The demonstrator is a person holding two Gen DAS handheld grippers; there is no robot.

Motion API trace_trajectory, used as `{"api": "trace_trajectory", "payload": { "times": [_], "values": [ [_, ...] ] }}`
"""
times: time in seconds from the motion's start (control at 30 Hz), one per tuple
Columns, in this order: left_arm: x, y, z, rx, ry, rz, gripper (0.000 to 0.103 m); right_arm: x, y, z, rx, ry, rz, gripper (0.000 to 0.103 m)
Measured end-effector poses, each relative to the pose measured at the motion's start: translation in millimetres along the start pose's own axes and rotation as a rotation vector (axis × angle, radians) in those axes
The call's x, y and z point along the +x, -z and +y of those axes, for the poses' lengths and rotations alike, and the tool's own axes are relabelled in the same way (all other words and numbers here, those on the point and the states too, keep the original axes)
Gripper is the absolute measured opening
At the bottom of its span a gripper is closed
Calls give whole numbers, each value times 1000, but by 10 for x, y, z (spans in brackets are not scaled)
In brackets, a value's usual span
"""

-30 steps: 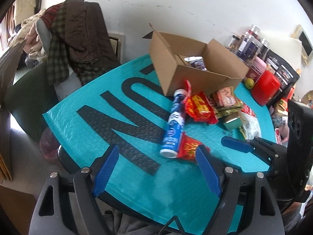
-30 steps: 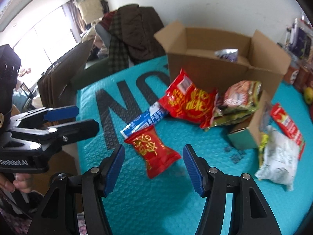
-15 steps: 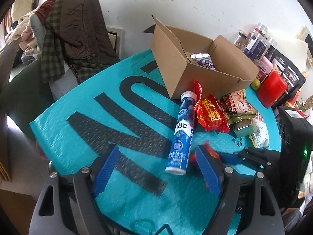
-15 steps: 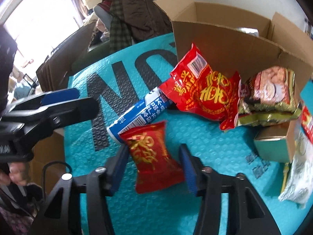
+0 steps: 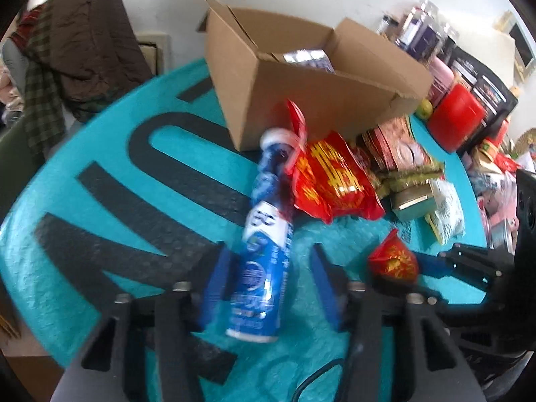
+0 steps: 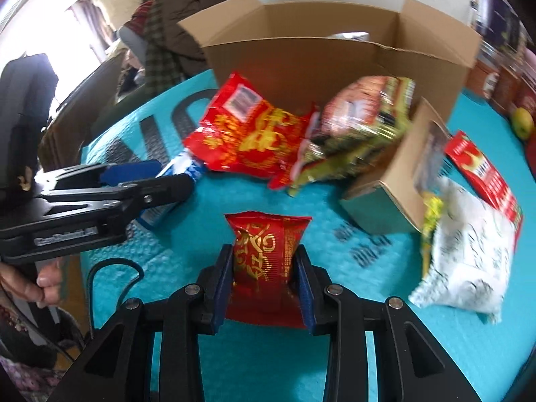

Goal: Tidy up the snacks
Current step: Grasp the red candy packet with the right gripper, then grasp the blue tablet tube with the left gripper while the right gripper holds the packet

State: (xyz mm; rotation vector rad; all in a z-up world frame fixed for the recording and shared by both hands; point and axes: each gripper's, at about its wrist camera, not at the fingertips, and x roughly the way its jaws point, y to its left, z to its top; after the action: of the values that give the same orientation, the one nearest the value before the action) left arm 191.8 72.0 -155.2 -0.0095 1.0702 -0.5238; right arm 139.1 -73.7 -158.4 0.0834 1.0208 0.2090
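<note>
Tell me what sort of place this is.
Most likely a lived-in room of a home, not a shop or lab. Clothes are heaped on a chair by the wall, a curtained window lights the room, and jars and tins crowd the table's far edge.

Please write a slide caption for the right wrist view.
Right tool grips small red foil snack packet above teal mat, before open cardboard box.

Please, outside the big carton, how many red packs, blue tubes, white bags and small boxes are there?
Red packs: 3 (small red packet, large red bag, flat red pack)
Blue tube: 1
White bag: 1
Small box: 1
Total: 6
</note>
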Motion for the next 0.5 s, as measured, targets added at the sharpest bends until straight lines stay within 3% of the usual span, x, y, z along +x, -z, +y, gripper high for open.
{"api": "trace_trajectory", "payload": {
  "times": [0.07,0.5],
  "values": [
    [-18,12,-32,16,-20,-14,29,-34,30,-37,9,5,-4,35],
    [-292,493,-208,37,-31,18,29,-233,350,-112,28,26,-19,35]
  ]
}}
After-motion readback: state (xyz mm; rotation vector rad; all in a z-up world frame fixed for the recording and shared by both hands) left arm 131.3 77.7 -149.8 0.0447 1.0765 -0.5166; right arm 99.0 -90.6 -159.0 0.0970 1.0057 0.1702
